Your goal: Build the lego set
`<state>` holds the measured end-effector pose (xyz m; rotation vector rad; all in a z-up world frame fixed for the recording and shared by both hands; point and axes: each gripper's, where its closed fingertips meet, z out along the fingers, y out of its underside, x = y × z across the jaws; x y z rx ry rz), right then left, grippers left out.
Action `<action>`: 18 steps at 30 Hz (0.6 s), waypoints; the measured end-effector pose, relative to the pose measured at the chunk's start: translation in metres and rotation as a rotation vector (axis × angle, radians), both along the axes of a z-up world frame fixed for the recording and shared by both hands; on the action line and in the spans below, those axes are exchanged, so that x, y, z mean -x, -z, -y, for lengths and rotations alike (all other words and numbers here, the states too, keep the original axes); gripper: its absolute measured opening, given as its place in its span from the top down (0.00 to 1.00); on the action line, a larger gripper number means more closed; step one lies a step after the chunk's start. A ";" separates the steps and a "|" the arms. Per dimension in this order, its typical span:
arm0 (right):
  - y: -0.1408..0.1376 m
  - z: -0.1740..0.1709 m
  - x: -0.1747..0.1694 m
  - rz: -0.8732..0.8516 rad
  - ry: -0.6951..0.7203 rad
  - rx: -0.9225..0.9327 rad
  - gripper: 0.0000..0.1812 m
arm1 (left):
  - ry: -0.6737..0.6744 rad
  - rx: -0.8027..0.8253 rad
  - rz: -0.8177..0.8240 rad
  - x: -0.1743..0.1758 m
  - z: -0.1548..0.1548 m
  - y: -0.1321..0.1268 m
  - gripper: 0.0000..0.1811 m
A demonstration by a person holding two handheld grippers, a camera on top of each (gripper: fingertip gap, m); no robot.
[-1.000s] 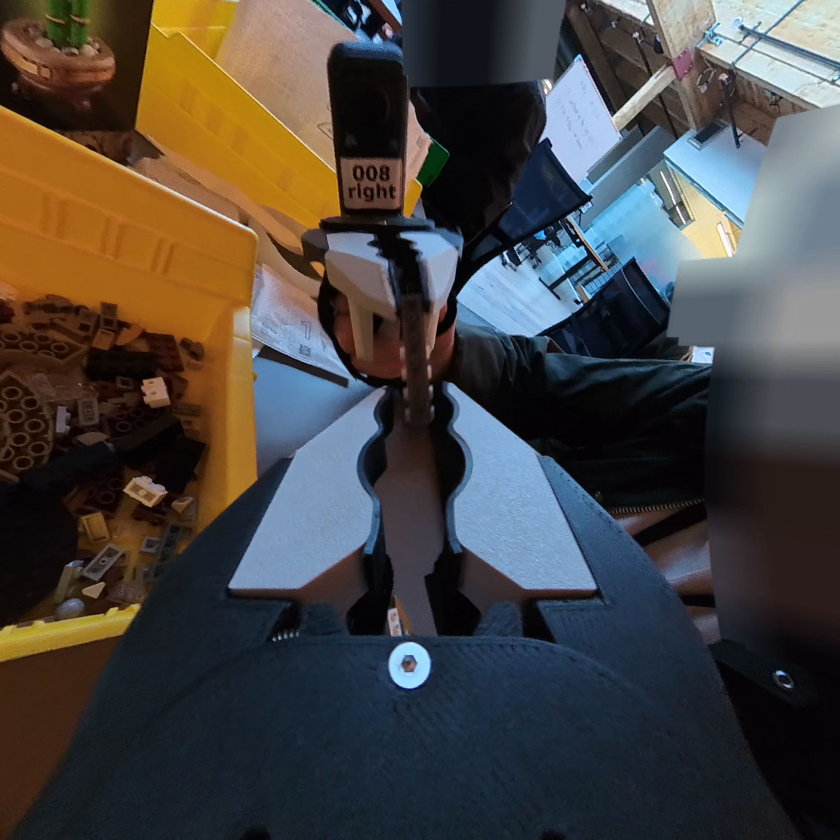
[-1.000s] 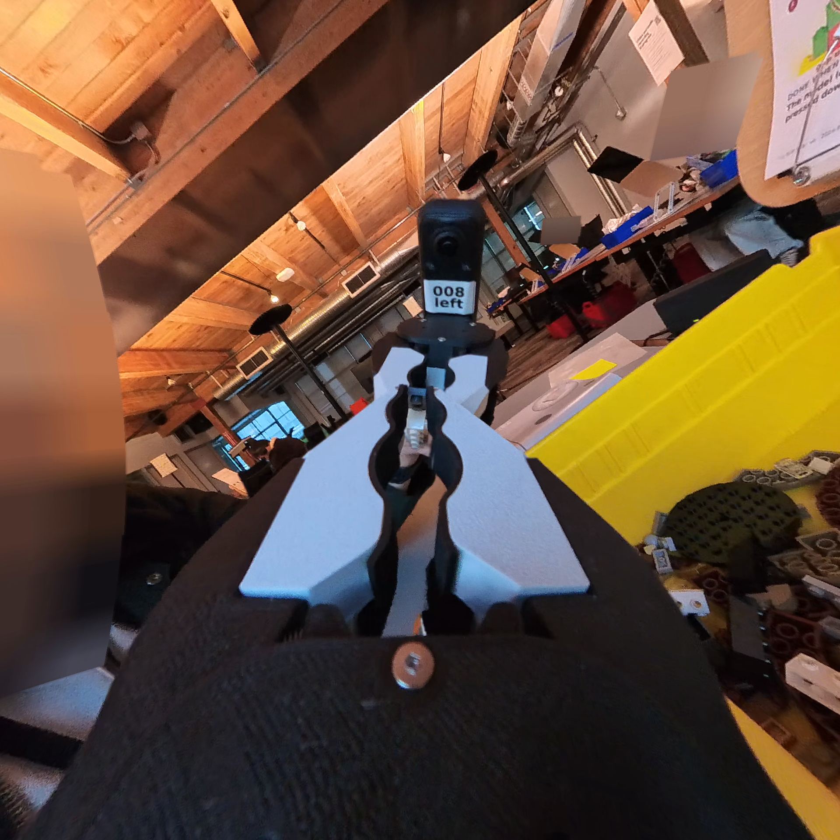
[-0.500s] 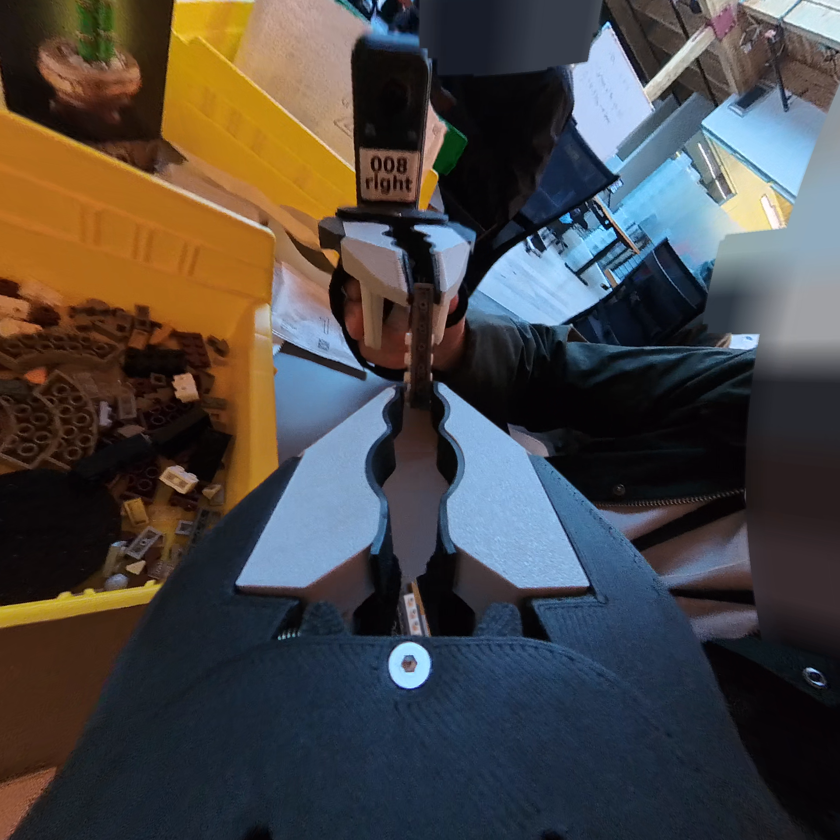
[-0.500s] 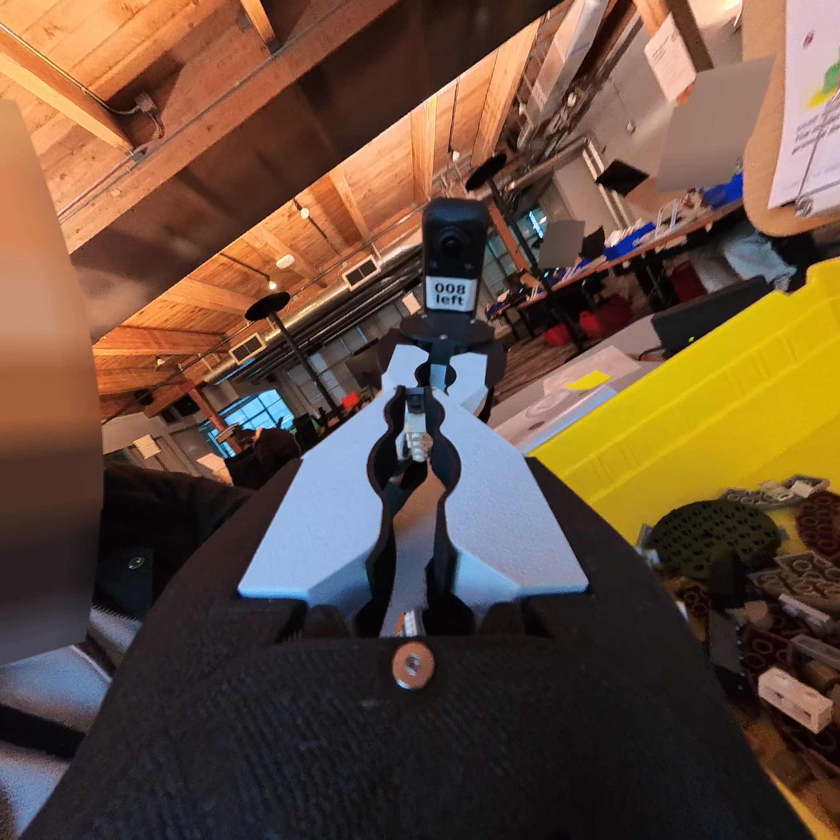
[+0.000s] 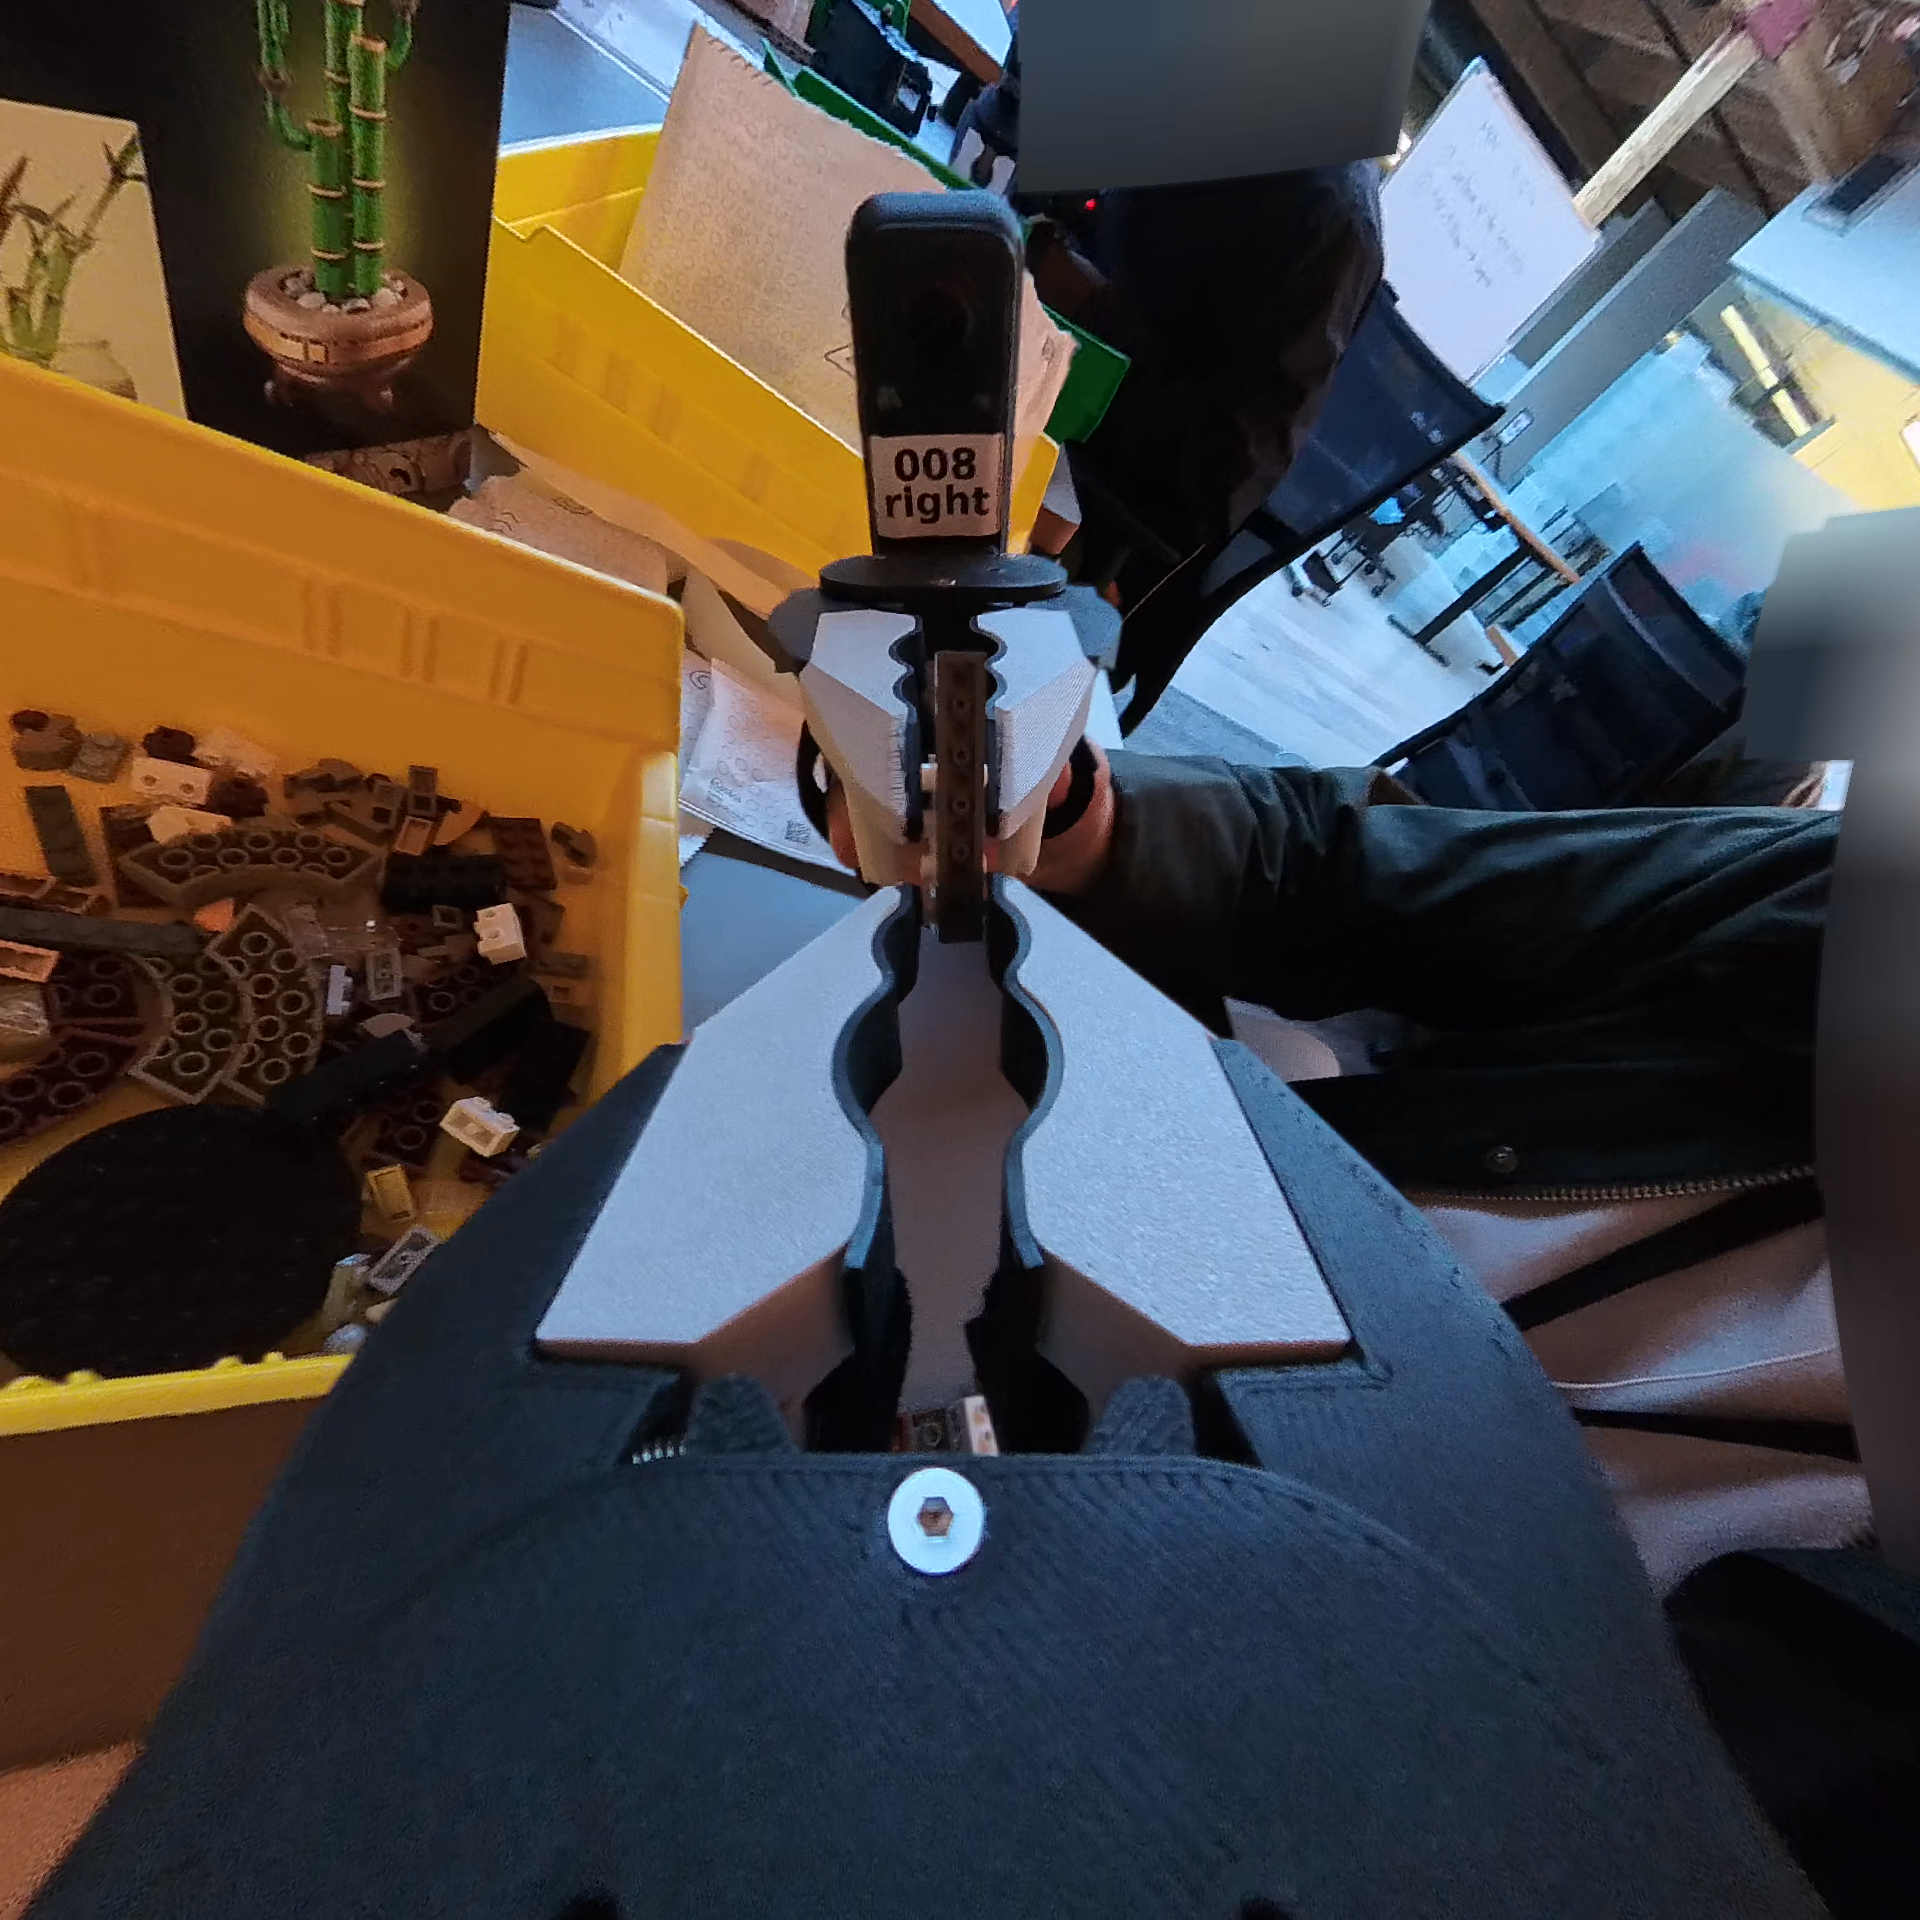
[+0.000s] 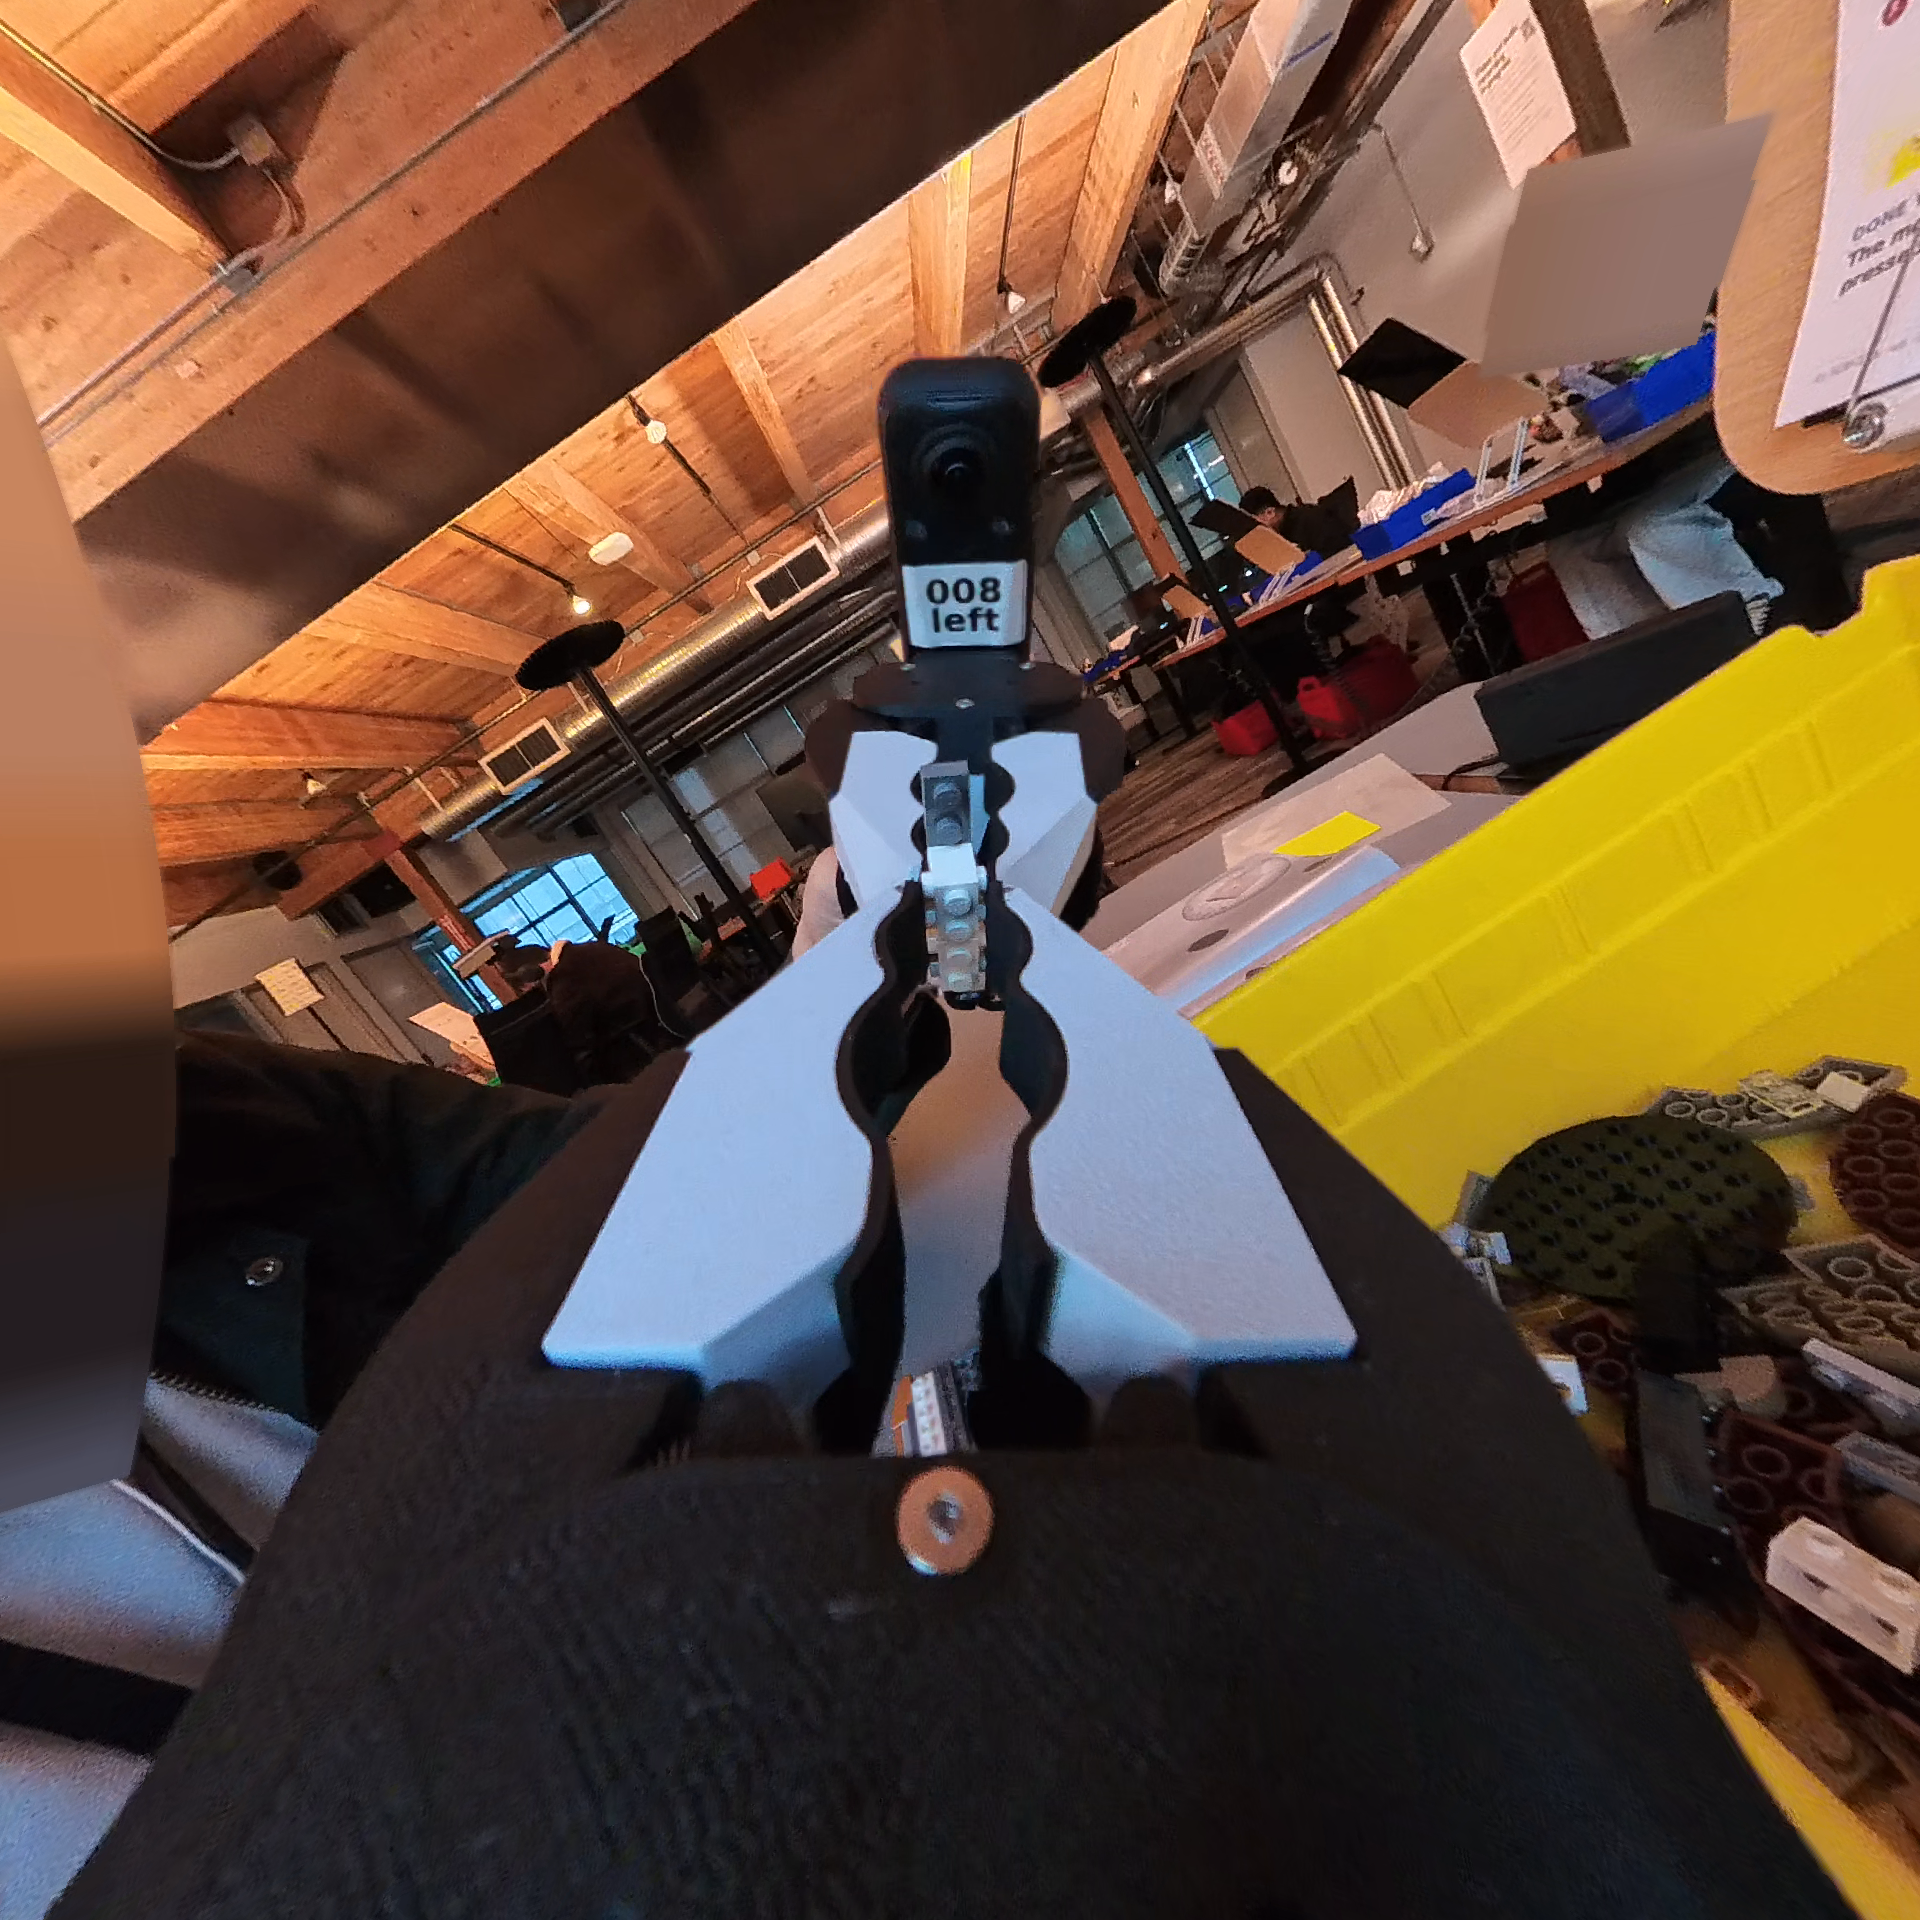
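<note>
A long dark brown lego strip [image 5: 956, 800] is held in the air between my two grippers, which face each other tip to tip. My left gripper [image 5: 951, 920] is shut on its near end. My right gripper [image 5: 951, 748] is shut on the rest of it, with a hand behind it. In the right wrist view the strip's studded side shows small white bricks [image 6: 956, 920] between my right gripper's tips [image 6: 956, 925] and a grey plate [image 6: 951, 810] between the left gripper's fingers [image 6: 873, 821].
A yellow bin [image 5: 312, 623] of loose brown, grey and white lego pieces sits at the left, with a black round plate [image 5: 156, 1247] in it; it shows at the right in the right wrist view [image 6: 1558, 935]. A set box [image 5: 332, 208], paper sheets [image 5: 748, 748] and a person's sleeve [image 5: 1455, 914] are nearby. Less than 4 cm separates the two grippers' tips.
Both grippers stayed shut on the strip and swung together. More of the bin and box shows in the left wrist view. More of the studded side shows in the right wrist view.
</note>
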<state>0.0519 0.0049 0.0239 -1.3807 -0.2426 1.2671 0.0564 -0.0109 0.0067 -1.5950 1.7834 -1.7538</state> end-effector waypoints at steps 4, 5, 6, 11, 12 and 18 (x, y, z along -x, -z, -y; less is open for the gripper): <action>0.003 -0.003 -0.001 -0.024 -0.005 0.037 0.95 | -0.013 -0.012 0.007 -0.004 -0.001 0.004 0.94; 0.004 -0.003 -0.003 -0.022 -0.002 0.042 0.95 | -0.026 -0.024 0.020 -0.005 -0.002 0.003 0.94; 0.003 -0.003 -0.004 -0.021 0.000 0.038 0.95 | -0.038 -0.019 0.038 -0.006 -0.003 0.000 0.95; -0.003 -0.001 -0.011 0.019 0.053 0.009 0.95 | -0.060 0.101 0.094 -0.011 -0.004 -0.009 0.95; -0.004 -0.001 -0.012 0.014 0.053 0.007 0.95 | -0.063 0.126 0.101 -0.012 -0.004 -0.010 0.95; -0.009 0.002 -0.024 -0.009 0.078 -0.014 0.95 | -0.189 0.227 0.270 0.002 -0.040 -0.046 0.95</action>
